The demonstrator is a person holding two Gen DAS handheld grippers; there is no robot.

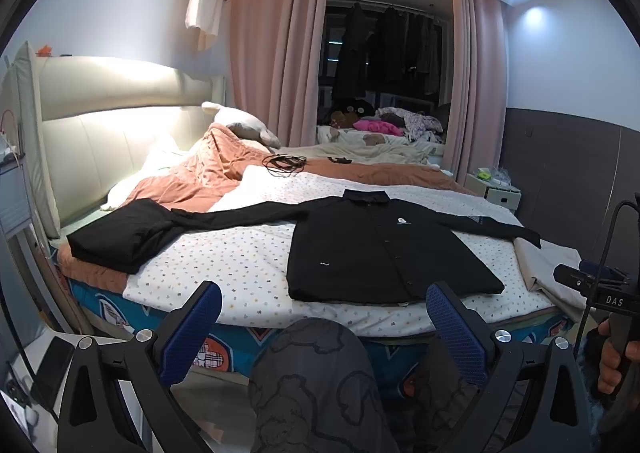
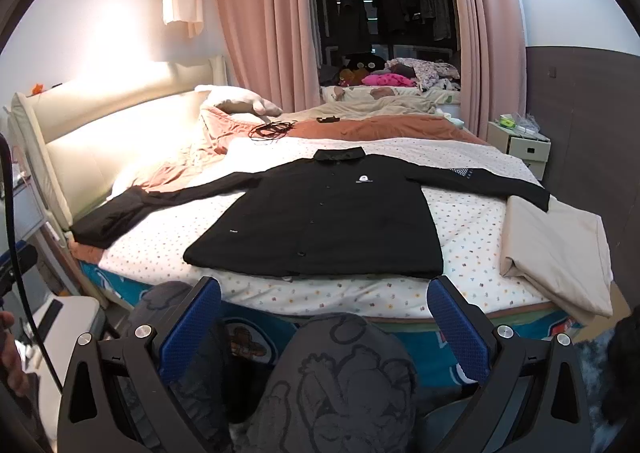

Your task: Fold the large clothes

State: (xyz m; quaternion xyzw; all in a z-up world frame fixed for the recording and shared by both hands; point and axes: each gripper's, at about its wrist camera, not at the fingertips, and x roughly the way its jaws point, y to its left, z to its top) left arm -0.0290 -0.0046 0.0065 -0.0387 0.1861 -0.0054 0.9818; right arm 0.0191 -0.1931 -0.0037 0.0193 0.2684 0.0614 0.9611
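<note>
A black long-sleeved buttoned shirt [image 1: 384, 249] lies flat, front up, on the bed's dotted white sheet [image 1: 224, 265], collar away from me and both sleeves spread wide. It also shows in the right wrist view [image 2: 332, 221]. My left gripper [image 1: 323, 307] is open and empty, held off the bed's near edge, short of the shirt's hem. My right gripper [image 2: 324, 301] is open and empty too, in front of the hem. The right gripper's body [image 1: 600, 289] shows at the right edge of the left wrist view.
A folded beige cloth [image 2: 556, 249] lies on the bed's right corner under the shirt's right cuff. A rumpled orange quilt [image 1: 208, 169], black cables [image 1: 282, 164] and pillows lie farther back. My patterned knee [image 2: 340, 373] is below the grippers. A white nightstand [image 2: 520, 145] stands at right.
</note>
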